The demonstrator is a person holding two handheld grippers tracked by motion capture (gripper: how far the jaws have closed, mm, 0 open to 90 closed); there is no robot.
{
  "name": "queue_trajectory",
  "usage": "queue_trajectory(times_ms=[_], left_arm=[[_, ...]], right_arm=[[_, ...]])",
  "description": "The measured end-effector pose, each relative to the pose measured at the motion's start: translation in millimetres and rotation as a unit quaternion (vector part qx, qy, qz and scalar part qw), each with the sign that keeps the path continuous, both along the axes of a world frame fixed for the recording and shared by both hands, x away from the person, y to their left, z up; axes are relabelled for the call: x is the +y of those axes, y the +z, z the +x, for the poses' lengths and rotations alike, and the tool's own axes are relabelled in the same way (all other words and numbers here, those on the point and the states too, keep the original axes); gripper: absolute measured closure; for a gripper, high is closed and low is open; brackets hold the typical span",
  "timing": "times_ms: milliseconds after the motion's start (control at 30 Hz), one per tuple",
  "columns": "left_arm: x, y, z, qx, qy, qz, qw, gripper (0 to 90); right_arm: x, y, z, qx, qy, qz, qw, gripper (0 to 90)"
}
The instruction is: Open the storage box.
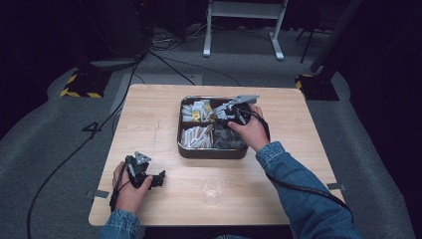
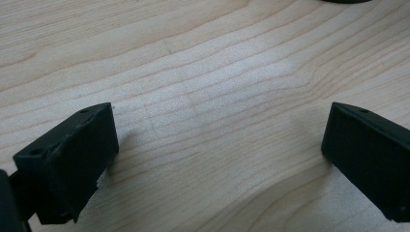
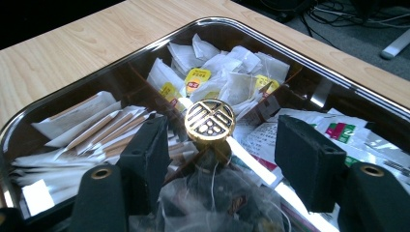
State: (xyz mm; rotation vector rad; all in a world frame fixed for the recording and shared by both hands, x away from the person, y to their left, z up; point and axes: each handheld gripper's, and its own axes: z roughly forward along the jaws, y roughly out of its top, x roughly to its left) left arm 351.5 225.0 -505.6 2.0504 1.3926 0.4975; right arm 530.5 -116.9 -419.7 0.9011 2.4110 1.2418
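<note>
**A:** Right gripper is over the box, the dark metal one with rounded corners sitting in the middle of the table. Its jaws stand apart with nothing pressed between them.

**B:** From the right gripper view you can see what sits between them: a round gold knob at the centre of the box, where the dividers cross. The jaws flank it on either side, clear of it, no contact.

**A:** And the compartments are full. Tea bags with yellow tags in the far section, paper-wrapped sticks in the one to the left, printed sachets on the right, and meshy bags in the nearest one, right under the jaws.

**B:** The left gripper is parked near the front-left corner of the table, well away from the box. The person's hand is wrapped around it.

**A:** Its own view shows the two black jaws spread wide over bare wood grain, holding nothing.

**B:** There's also a clear glass standing upright on the table, in front of the box, between the two hands.

**A:** The right hand lies across the box's near-right part, denim sleeve trailing back to the table edge.
</note>
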Motion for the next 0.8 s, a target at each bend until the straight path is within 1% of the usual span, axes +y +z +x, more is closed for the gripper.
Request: queue_trajectory(times_ms=[167, 233, 300, 467, 533, 567, 633, 667, 733, 767, 800], left_arm=[[-0.2, 0.1, 0.2, 0.000, 0.000, 0.001, 1.0000, 0.0], [-0.2, 0.1, 0.2, 0.000, 0.000, 0.001, 1.0000, 0.0], [-0.2, 0.0, 0.2, 0.000, -0.001, 0.000, 1.0000, 0.0], [-0.6, 0.1, 0.5, 0.001, -0.001, -0.001, 1.0000, 0.0], [-0.6, 0.1, 0.6, 0.001, -0.002, 0.000, 1.0000, 0.0], [-0.6, 0.1, 0.6, 0.001, -0.002, 0.000, 1.0000, 0.0], [-0.7, 0.1, 0.5, 0.001, -0.001, -0.001, 1.0000, 0.0], [-0.6, 0.1, 0.6, 0.001, -0.003, 0.000, 1.0000, 0.0], [-0.6, 0.1, 0.6, 0.001, -0.002, 0.000, 1.0000, 0.0], [-0.6, 0.1, 0.6, 0.001, -0.003, 0.000, 1.0000, 0.0], [-0.6, 0.1, 0.6, 0.001, -0.002, 0.000, 1.0000, 0.0]], right_arm=[[9.7, -12.2, 8.2, 0.006, -0.007, -0.021, 0.9997, 37.0], [15.0, -17.5, 11.9, 0.012, -0.009, -0.014, 0.9998, 36.8], [16.7, -18.9, 13.0, 0.014, -0.009, -0.014, 0.9998, 36.8], [25.6, -21.5, 17.7, 0.025, -0.008, -0.022, 0.9994, 37.3], [26.7, -21.6, 18.0, 0.026, -0.007, -0.022, 0.9994, 37.9], [28.1, -21.8, 18.4, 0.026, -0.007, -0.024, 0.9994, 39.5], [29.4, -21.9, 18.8, 0.025, -0.006, -0.029, 0.9992, 47.0], [29.7, -21.8, 18.7, 0.023, -0.007, -0.031, 0.9992, 49.3], [30.5, -21.8, 17.9, 0.023, -0.004, -0.029, 0.9993, 55.9], [31.0, -21.6, 16.9, 0.026, 0.000, -0.027, 0.9993, 58.1], [31.5, -21.6, 16.1, 0.023, -0.002, -0.029, 0.9993, 58.3]])
